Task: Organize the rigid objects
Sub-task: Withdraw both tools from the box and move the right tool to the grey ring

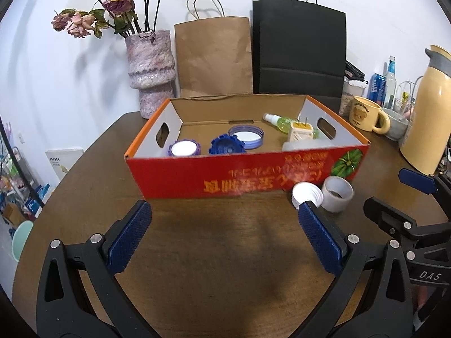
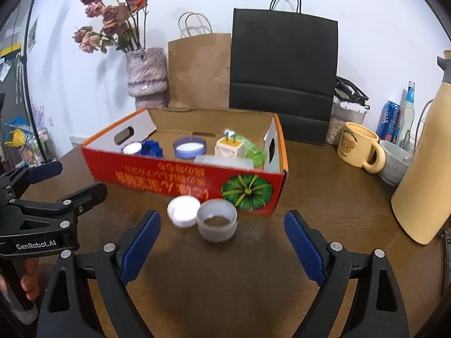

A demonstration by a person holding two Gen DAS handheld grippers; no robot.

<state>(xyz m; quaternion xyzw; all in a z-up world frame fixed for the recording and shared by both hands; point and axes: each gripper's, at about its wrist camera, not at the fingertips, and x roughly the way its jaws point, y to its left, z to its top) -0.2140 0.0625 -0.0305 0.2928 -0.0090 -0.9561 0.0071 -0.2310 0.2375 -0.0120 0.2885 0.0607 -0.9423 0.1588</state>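
Observation:
A red cardboard box stands on the brown table. It holds a purple lid, a blue gear-shaped cap, a small purple cap, a green spray bottle and a cream plug. In front of the box lie a white ribbed cap and a grey cap. My left gripper is open and empty before the box. My right gripper is open, just short of the two caps.
Behind the box stand a pink vase with dried roses, a brown paper bag and a black bag. A yellow bear mug, a grey bowl, a cream thermos and bottles stand at the right.

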